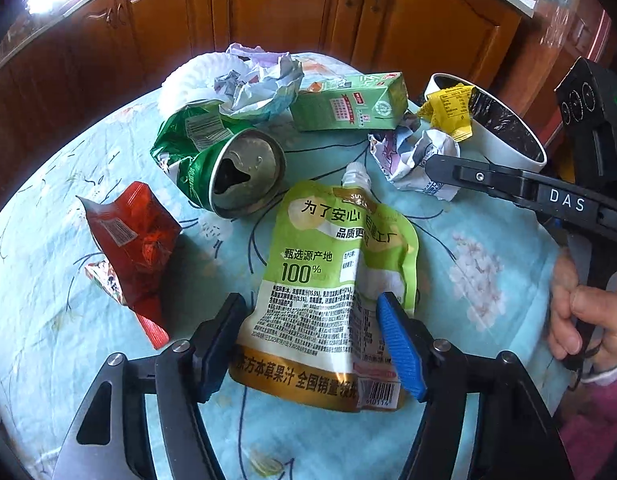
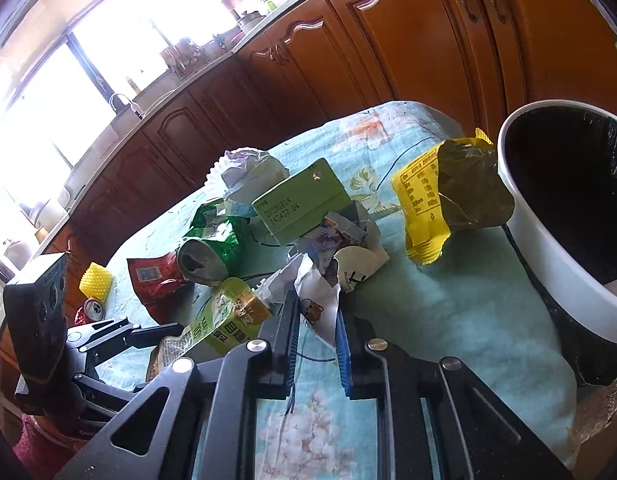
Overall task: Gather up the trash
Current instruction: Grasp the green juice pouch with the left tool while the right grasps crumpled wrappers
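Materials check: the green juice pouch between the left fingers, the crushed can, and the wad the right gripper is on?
Juice pouch: looks like glossy laminated plastic film, creased, with a moulded plastic spout. Crushed green can: thin metal, probably aluminium; dull grey top, dented wall. Crumpled wrapper: seems printed paper or thin film; sharp white creases, matte. Cannot tell which.

The small print on the juice pouch (image 1: 332, 280) is too fine for me to read, and my left claw's pads (image 1: 400, 344) cover its lower corners. The bin (image 2: 564, 240) is cut by the picture's right edge (its dark inside shows nothing). The crumpled paper (image 2: 324, 292) hides its lower end between my right claw's pads (image 2: 342, 344).
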